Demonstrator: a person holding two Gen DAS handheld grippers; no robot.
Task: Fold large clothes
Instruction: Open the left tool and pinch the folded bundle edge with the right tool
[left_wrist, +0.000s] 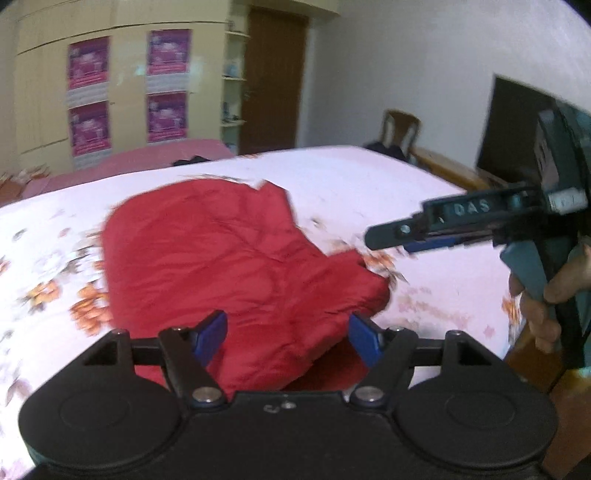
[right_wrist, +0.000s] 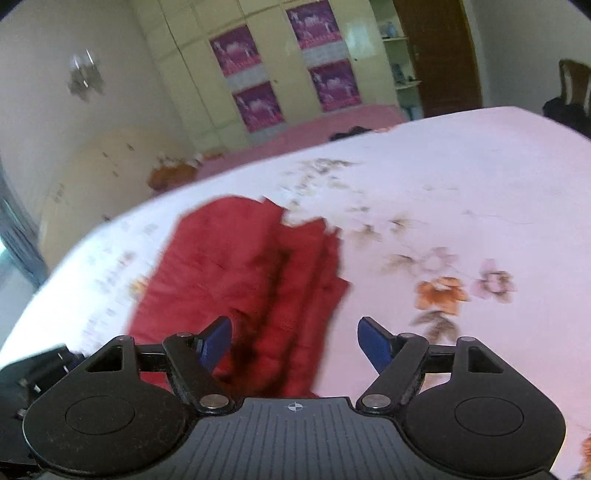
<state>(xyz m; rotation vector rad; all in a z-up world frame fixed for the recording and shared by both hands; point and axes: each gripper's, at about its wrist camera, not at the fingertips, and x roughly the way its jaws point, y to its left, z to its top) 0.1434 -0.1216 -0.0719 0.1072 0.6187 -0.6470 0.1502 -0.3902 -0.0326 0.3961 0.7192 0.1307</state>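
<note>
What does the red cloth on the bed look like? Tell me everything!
The red cloth is plain red, soft-looking and creased. It lies partly folded on the flowery bedsheet, with layered edges along one side and jagged corners at the far end. Its near end reaches toward both open grippers, left gripper and right gripper. Neither clamps it.

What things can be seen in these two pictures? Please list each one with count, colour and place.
garment: one, red, lying crumpled on the bed near its front edge
bed sheet: one, white with orange flowers, covering the bed
posters: four, purple-pink, on the cream wardrobe doors
door: one, brown, beside the shelves
chair: one, brown wood, behind the bed
left gripper: black with blue pads, open, above the garment
right gripper: same colours, open, over the garment's right edge
</note>
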